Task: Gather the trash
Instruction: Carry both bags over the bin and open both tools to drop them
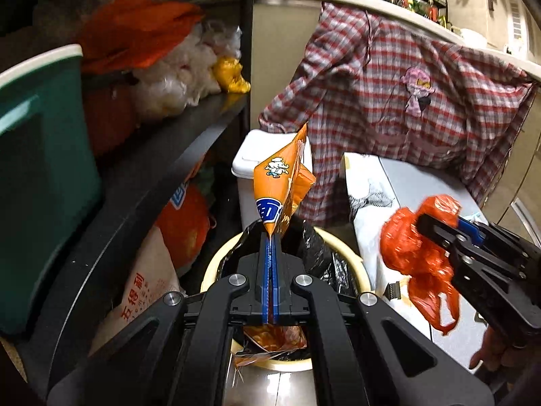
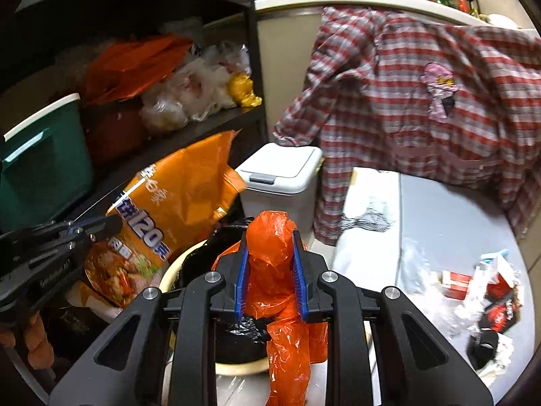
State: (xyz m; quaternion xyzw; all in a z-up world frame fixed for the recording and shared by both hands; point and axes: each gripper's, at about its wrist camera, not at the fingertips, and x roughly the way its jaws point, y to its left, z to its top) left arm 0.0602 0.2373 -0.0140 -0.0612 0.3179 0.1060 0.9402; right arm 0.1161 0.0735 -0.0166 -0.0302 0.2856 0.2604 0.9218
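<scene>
My left gripper (image 1: 270, 237) is shut on the bottom corner of an orange noodle packet (image 1: 282, 182), which stands up above a round bin with a cream rim (image 1: 211, 264) and a black liner (image 1: 318, 250). More orange wrapper lies inside the bin. My right gripper (image 2: 272, 237) is shut on a crumpled red plastic bag (image 2: 270, 257), held over the same bin's rim (image 2: 167, 277). In the left wrist view the right gripper (image 1: 434, 233) and its red bag (image 1: 409, 253) hang just right of the bin. In the right wrist view the left gripper (image 2: 110, 225) holds the packet (image 2: 175, 203) on the left.
A black shelf unit (image 1: 152, 155) with a teal box (image 1: 40, 169) and bagged goods stands close on the left. A white lidded bin (image 2: 282, 172) is behind the round bin. A plaid shirt (image 2: 405, 108) hangs from the counter. Loose trash (image 2: 487, 287) lies on a pale surface at right.
</scene>
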